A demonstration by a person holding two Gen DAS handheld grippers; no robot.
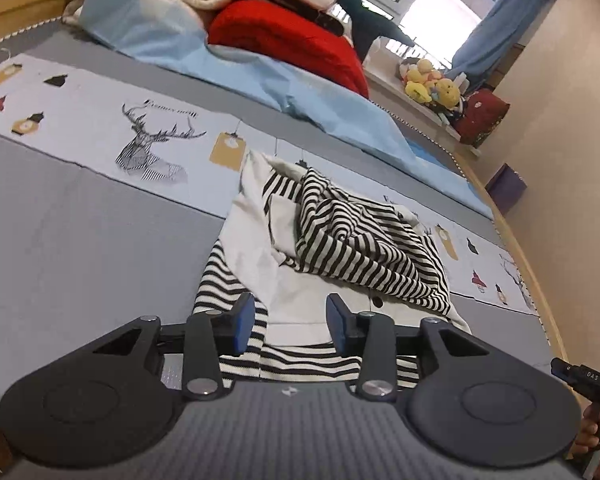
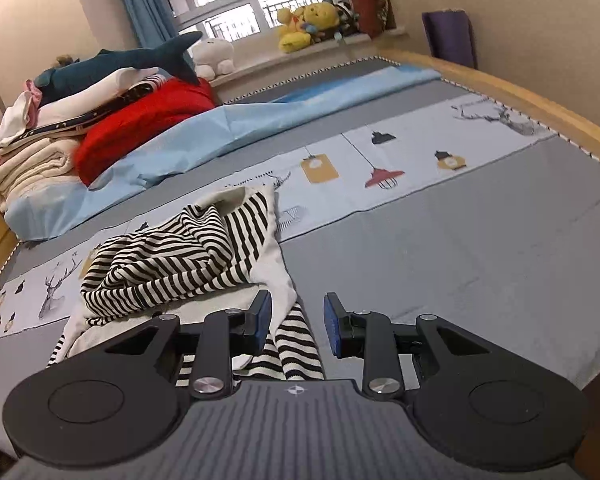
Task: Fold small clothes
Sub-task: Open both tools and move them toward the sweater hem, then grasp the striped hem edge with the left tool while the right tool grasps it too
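A small black-and-white striped garment [image 1: 340, 240] with an off-white lining lies crumpled on the grey bed cover [image 1: 80, 248]. In the left wrist view my left gripper [image 1: 291, 322] stands open just over the garment's near hem. Its blue pads [image 1: 244, 320] sit apart, with flat cloth showing in the gap. In the right wrist view the same garment [image 2: 172, 256] lies ahead and to the left. My right gripper [image 2: 297, 320] is open over a striped end of it. That strip runs between the pads [image 2: 332, 324] without being pinched.
A pale band printed with deer and lamps [image 1: 148, 140] crosses the cover. Behind it lie a light blue sheet [image 2: 204, 140], a red blanket [image 2: 140, 128], folded cream bedding [image 2: 28, 168] and a plush shark [image 2: 112, 64]. A wooden bed frame [image 2: 520, 92] edges the mattress. Plush toys [image 2: 308, 24] sit on the windowsill.
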